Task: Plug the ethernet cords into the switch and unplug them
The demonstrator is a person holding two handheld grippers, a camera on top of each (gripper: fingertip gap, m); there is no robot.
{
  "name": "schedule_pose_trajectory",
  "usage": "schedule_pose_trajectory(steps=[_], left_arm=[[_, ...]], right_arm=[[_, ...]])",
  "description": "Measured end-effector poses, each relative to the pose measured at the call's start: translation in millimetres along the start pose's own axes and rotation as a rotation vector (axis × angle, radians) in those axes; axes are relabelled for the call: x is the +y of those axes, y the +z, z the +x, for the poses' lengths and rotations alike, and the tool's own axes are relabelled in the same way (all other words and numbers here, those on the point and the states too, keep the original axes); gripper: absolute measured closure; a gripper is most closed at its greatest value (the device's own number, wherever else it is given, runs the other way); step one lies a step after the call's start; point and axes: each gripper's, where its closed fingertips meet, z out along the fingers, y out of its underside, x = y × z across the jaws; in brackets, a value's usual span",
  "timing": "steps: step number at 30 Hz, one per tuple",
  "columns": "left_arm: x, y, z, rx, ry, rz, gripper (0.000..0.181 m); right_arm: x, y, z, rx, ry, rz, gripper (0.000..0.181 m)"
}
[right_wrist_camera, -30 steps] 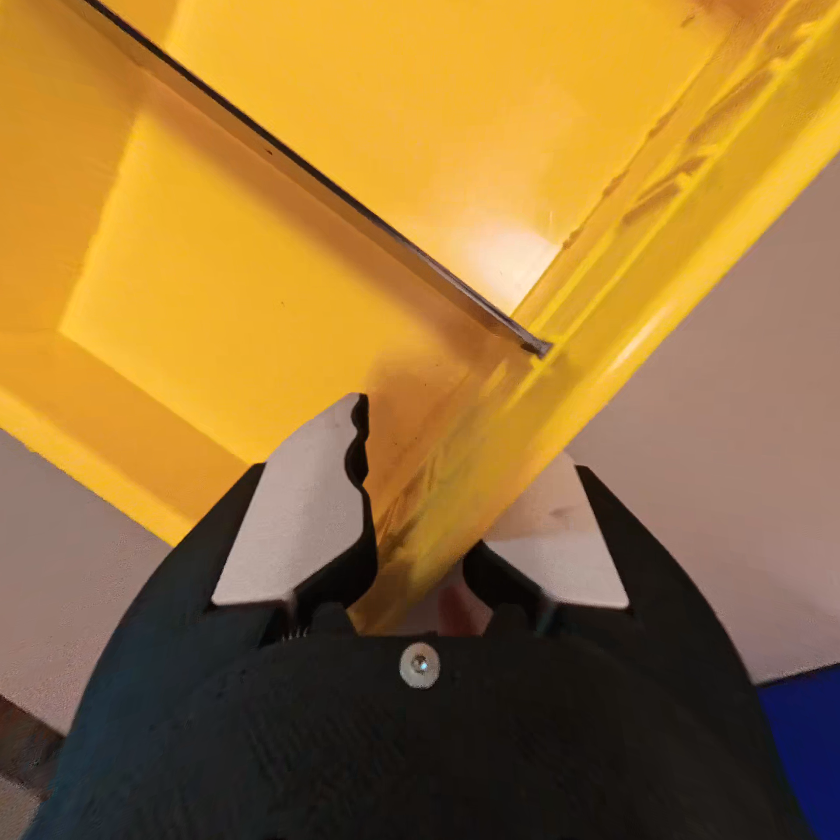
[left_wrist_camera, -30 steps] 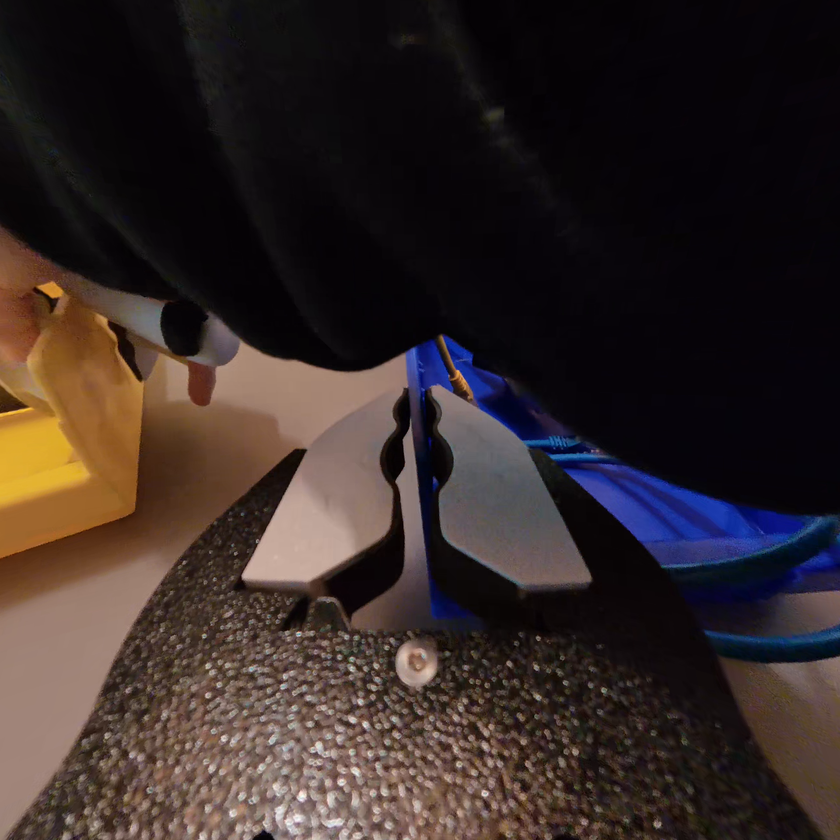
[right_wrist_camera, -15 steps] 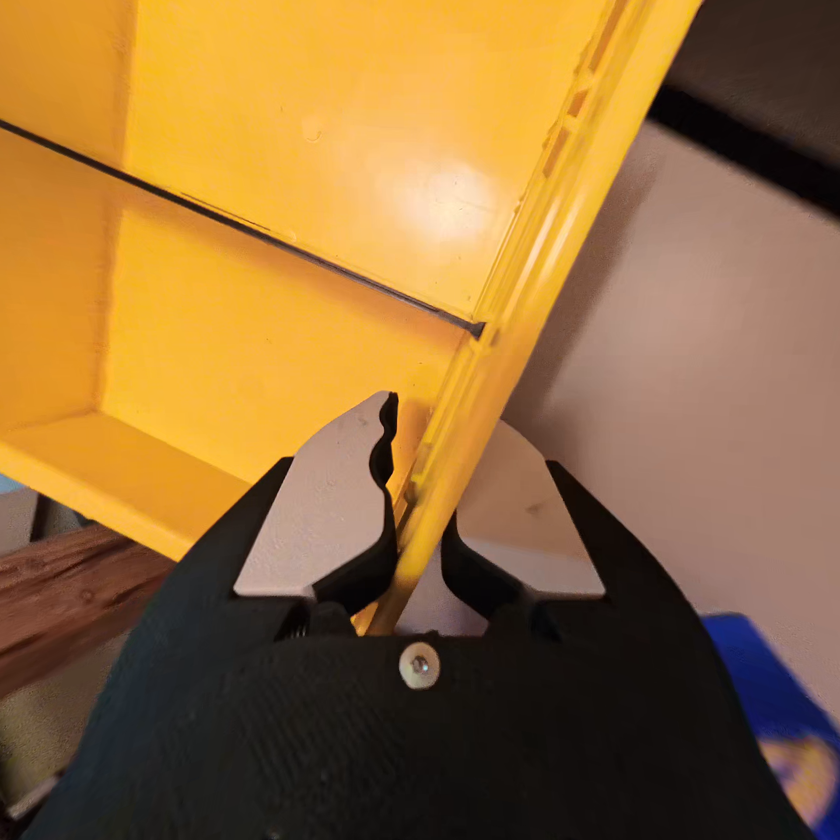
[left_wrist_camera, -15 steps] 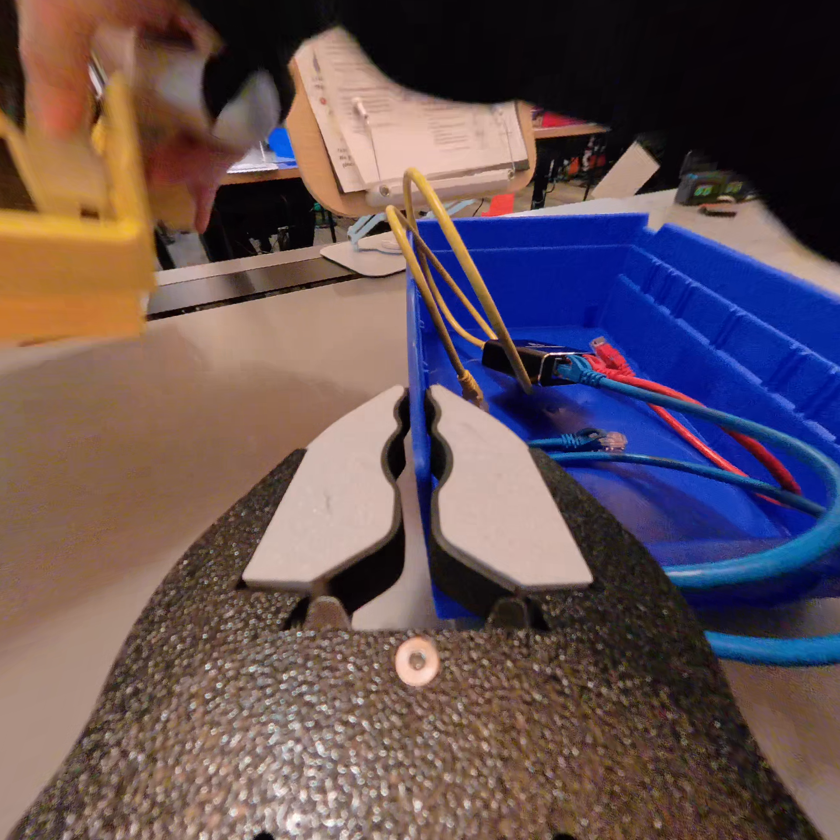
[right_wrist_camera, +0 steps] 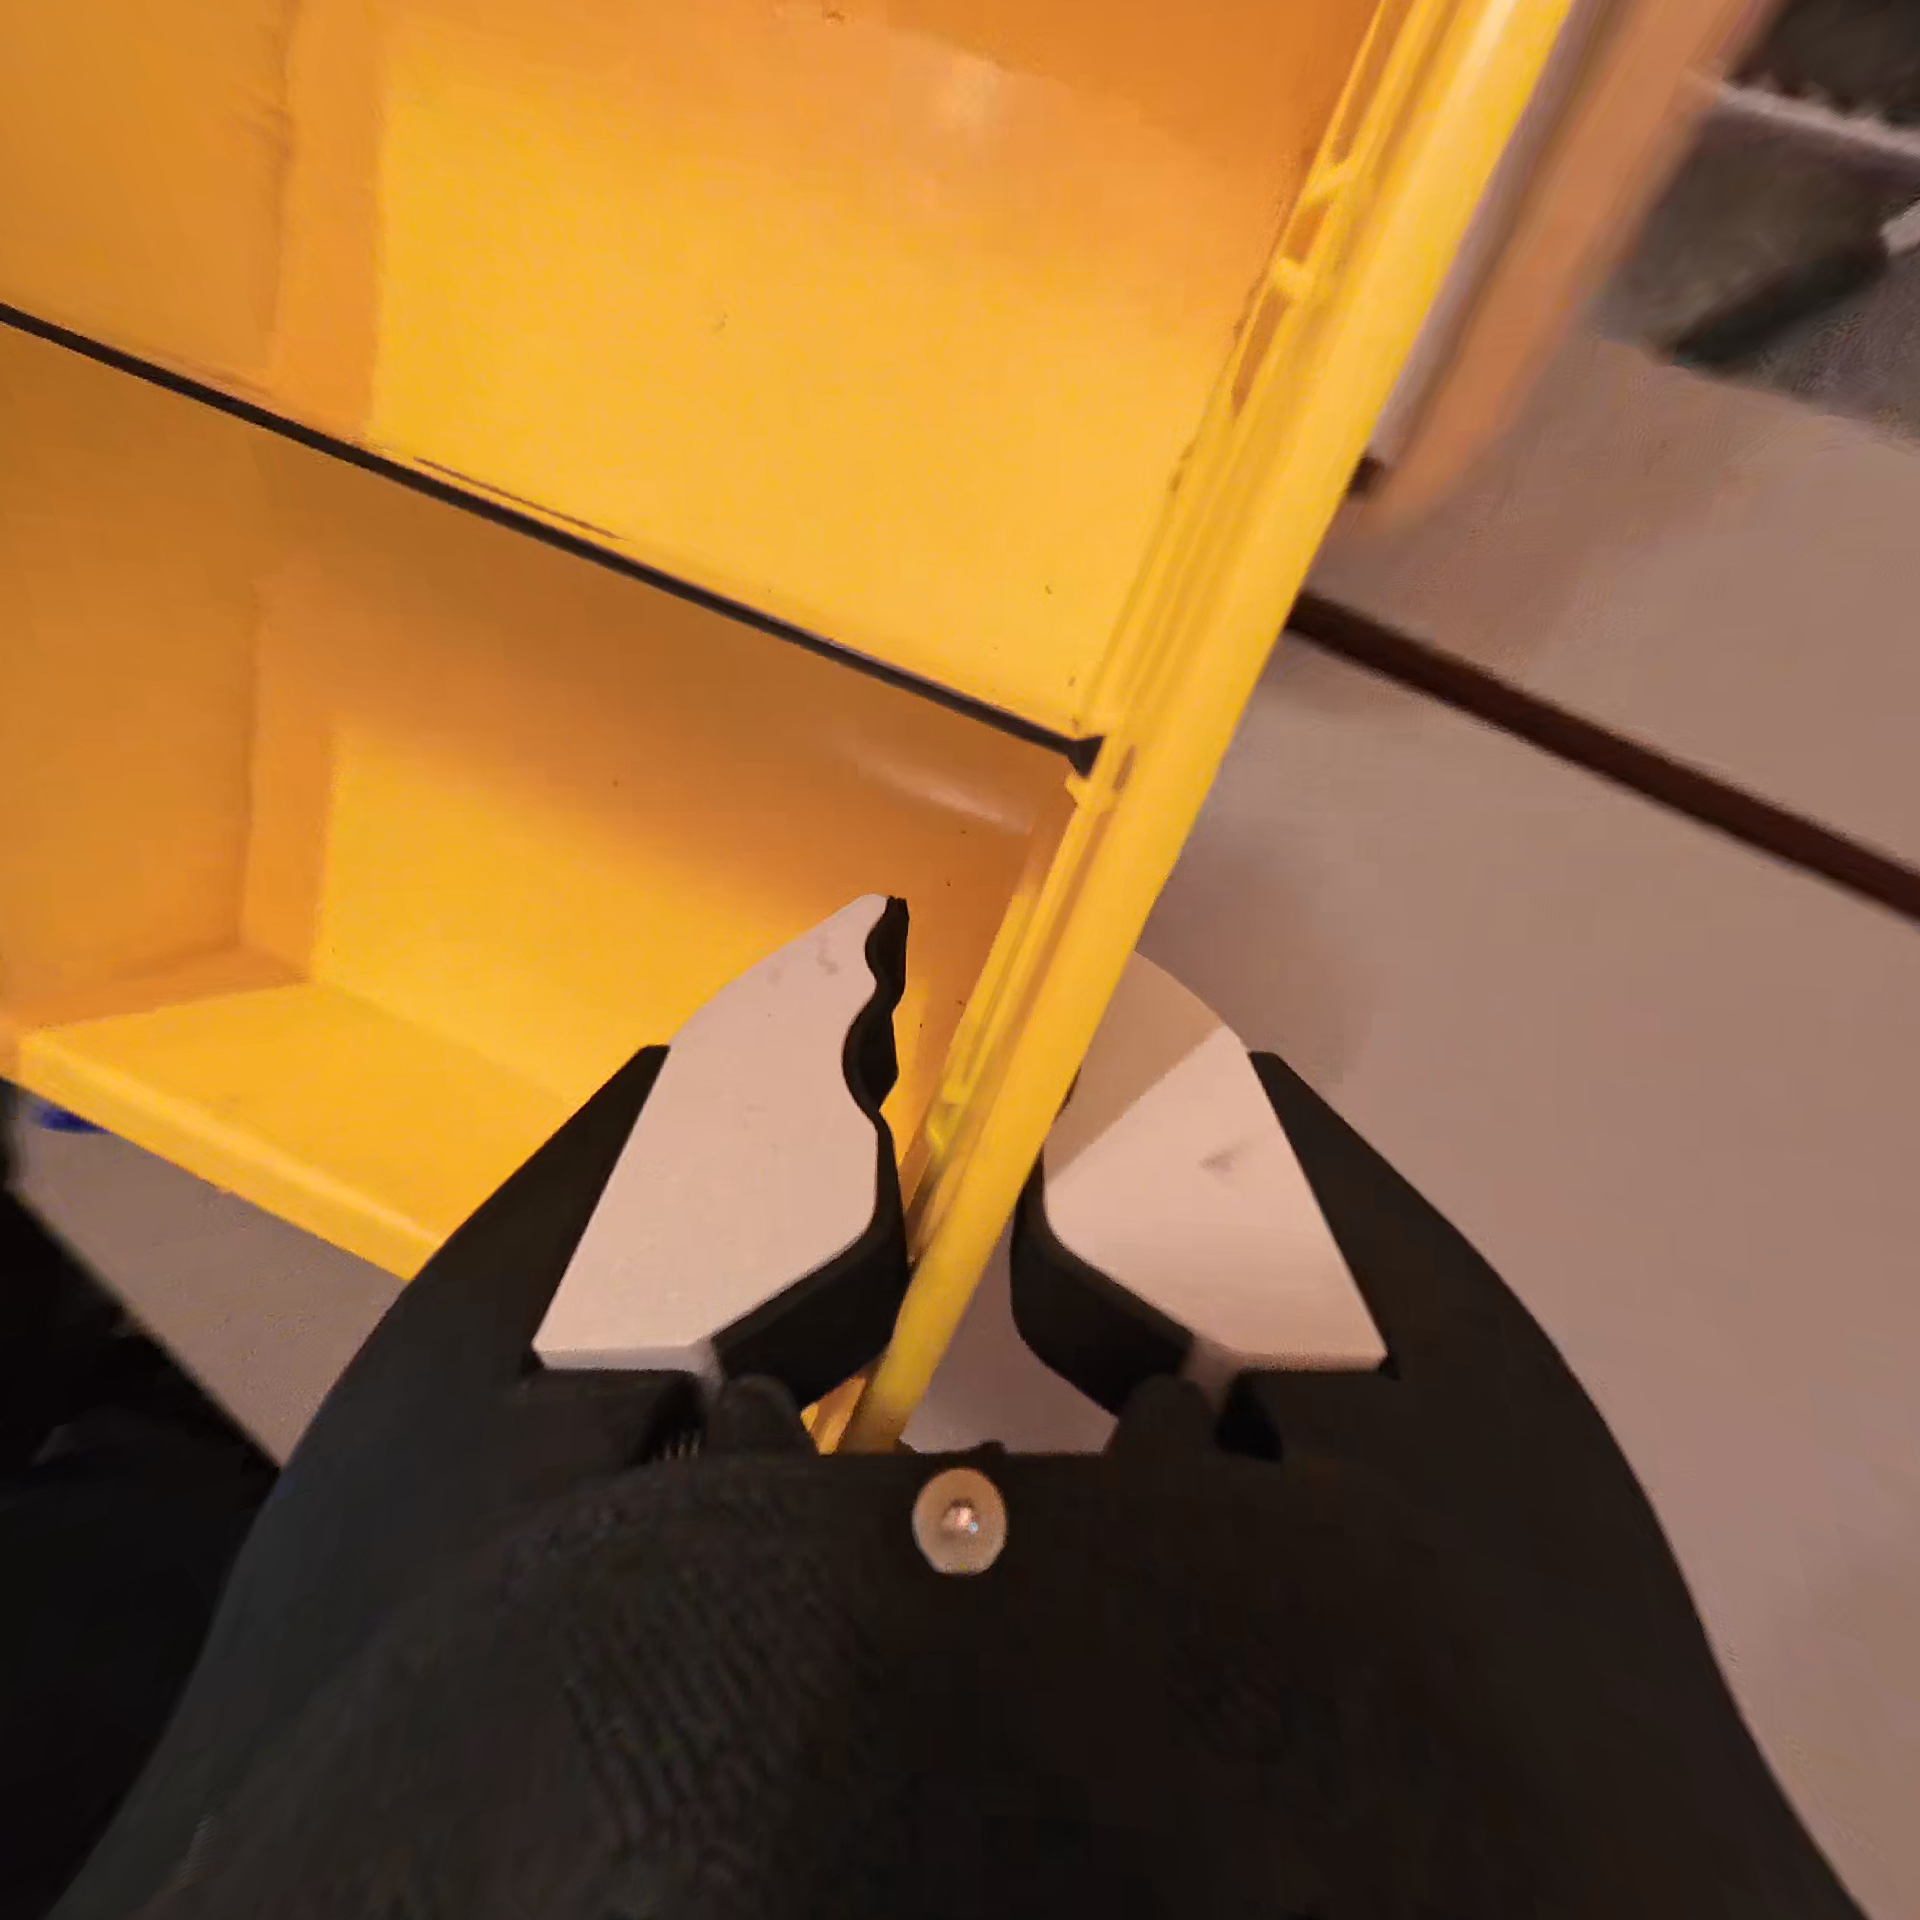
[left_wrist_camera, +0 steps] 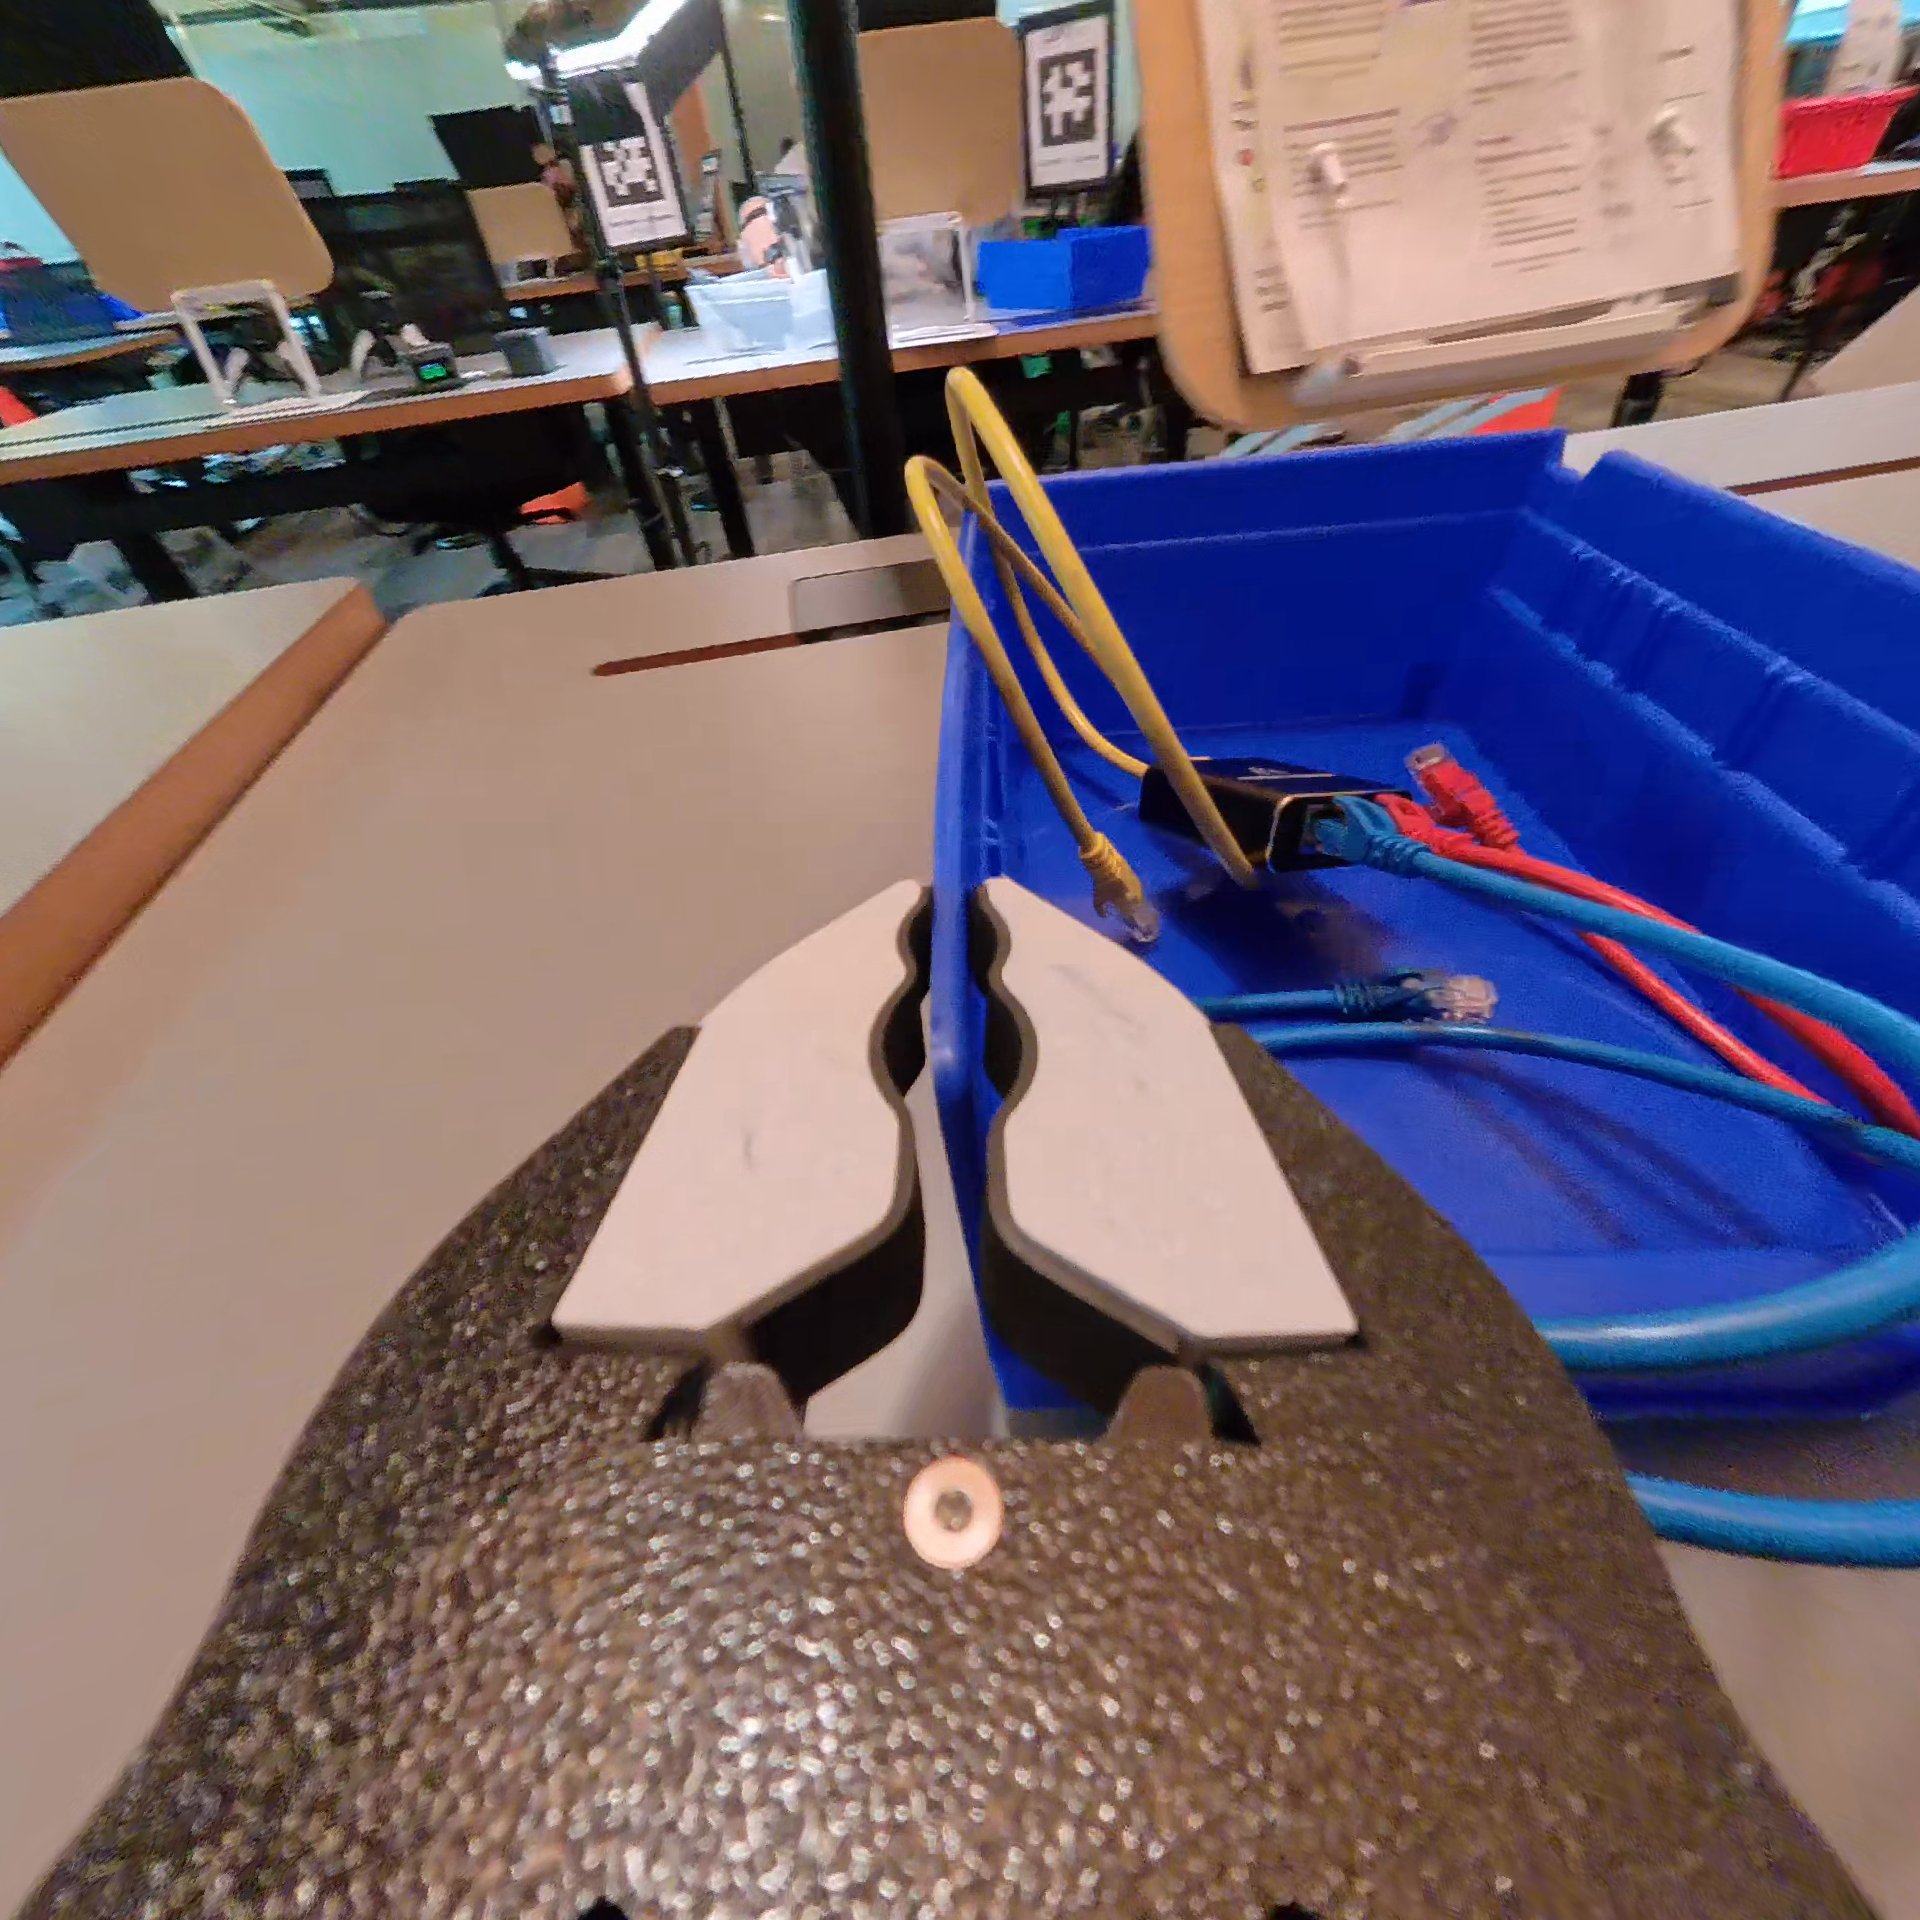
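Note:
My left gripper [left_wrist_camera: 951, 914] is shut on the left wall of a blue bin [left_wrist_camera: 1299, 582] that sits on the table. In the bin lies a small black switch [left_wrist_camera: 1236, 800] with a blue cord [left_wrist_camera: 1558, 914] and a red cord [left_wrist_camera: 1621, 935] at its ports. A yellow cord [left_wrist_camera: 1039, 644] loops over the bin's wall, its plug loose on the bin floor. A loose blue plug [left_wrist_camera: 1423, 997] lies nearer me. My right gripper [right_wrist_camera: 997, 935] is shut on the side wall of a yellow bin [right_wrist_camera: 1195, 810], held tilted above the table; its right finger is partly hidden behind that wall.
The yellow bin has a black divider [right_wrist_camera: 623, 561] and shows nothing inside. A beige table [left_wrist_camera: 468, 883] stretches left of the blue bin. A clipboard with papers [left_wrist_camera: 1455, 197] stands behind the bin. Other desks with gear [left_wrist_camera: 416, 353] lie beyond.
The dark sleeve and the yellow bin that blocked the left wrist view have moved out of it. My right gripper has carried and turned the yellow bin. The left gripper has kept its hold.

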Motion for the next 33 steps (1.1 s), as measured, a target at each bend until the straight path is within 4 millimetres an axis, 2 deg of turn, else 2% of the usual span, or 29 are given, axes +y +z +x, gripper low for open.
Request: schedule_pose_trajectory(steps=[3, 6, 9, 12, 15, 20, 23, 27, 33], left_arm=[[1, 13, -37, -0.034, 0.040, -0.022, 0.175], [2, 33, -73, -0.016, 0.029, -0.040, 0.174], [1, 53, -104, -0.005, 0.040, -0.049, 0.174], [1, 69, -131, -0.028, 0.046, -0.060, 0.174], [0, 82, -147, -0.031, 0.004, -0.041, 0.175], [1, 91, -164, -0.107, 0.053, -0.080, 0.173], [2, 89, -167, -0.153, -0.009, -0.076, 0.174], [4, 81, -171, -0.244, -0.004, -0.083, 0.174], [7, 77, -174, -0.220, -0.006, -0.168, 0.174]], right_arm=[[75, -2, 82, 0.092, 0.140, -0.071, 0.163], [139, -2, 146, 0.177, 0.255, -0.125, 0.164], [183, -3, 188, 0.234, 0.311, -0.170, 0.163], [209, 0, 211, 0.236, 0.344, -0.203, 0.164], [214, 5, 222, 0.195, 0.388, -0.229, 0.164], [205, 9, 249, 0.236, 0.309, -0.308, 0.162], [200, 17, 258, 0.179, 0.289, -0.325, 0.161], [195, 20, 267, 0.153, 0.219, -0.346, 0.164], [194, 17, 278, 0.153, 0.152, -0.334, 0.159]])
